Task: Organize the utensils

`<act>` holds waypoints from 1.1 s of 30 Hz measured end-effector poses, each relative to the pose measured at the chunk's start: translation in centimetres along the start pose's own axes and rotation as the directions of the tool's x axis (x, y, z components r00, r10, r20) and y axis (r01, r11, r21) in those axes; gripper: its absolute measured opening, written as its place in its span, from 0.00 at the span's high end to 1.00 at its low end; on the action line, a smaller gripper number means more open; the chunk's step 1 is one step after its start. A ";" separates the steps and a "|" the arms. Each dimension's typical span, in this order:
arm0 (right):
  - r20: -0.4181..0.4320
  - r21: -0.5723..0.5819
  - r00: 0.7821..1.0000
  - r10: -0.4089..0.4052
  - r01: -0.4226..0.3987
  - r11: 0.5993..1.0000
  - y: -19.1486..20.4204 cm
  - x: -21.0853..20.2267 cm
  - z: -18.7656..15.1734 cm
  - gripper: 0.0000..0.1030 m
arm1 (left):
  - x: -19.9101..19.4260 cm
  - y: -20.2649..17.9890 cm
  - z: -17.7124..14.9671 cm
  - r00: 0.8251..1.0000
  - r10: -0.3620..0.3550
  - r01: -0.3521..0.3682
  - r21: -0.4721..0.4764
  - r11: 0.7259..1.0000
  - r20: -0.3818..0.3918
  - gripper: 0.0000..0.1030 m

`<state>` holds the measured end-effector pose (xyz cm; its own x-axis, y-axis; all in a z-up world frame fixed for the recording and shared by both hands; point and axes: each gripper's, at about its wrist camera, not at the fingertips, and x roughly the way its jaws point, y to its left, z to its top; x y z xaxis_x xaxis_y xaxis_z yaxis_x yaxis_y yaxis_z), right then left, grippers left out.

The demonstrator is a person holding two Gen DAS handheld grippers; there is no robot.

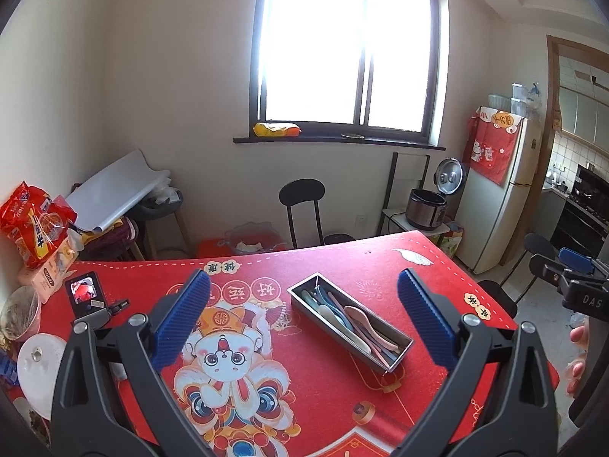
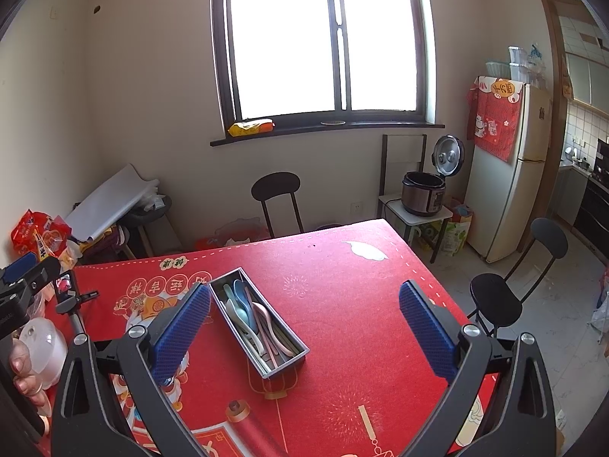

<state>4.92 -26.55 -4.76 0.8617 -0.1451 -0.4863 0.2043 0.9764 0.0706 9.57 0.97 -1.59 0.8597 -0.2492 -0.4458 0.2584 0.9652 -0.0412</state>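
Note:
A grey metal utensil box lies on the red printed table mat. It holds several pastel spoons in blue, pink and cream. The box also shows in the right wrist view, with the spoons inside. My left gripper is open and empty, raised above the mat, with the box between its blue pads and beyond them. My right gripper is open and empty too, with the box just right of its left pad.
A small camera on a stand, a white lid, a bowl and snack packets crowd the table's left side. Black chairs stand by the far and right edges. A rice cooker and fridge stand behind.

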 end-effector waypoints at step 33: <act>-0.008 -0.008 1.000 0.008 -0.008 1.000 0.1 0.1 0.4 0.06 | -0.1 -0.9 0.3 0.999 0.012 -0.012 0.013 1.000 -0.037 0.06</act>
<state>5.22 -26.57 -4.42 0.8597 -0.1359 -0.4924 0.1934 0.9788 0.0677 9.39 0.15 -1.19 0.8461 -0.2342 -0.4788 0.2539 0.9669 -0.0243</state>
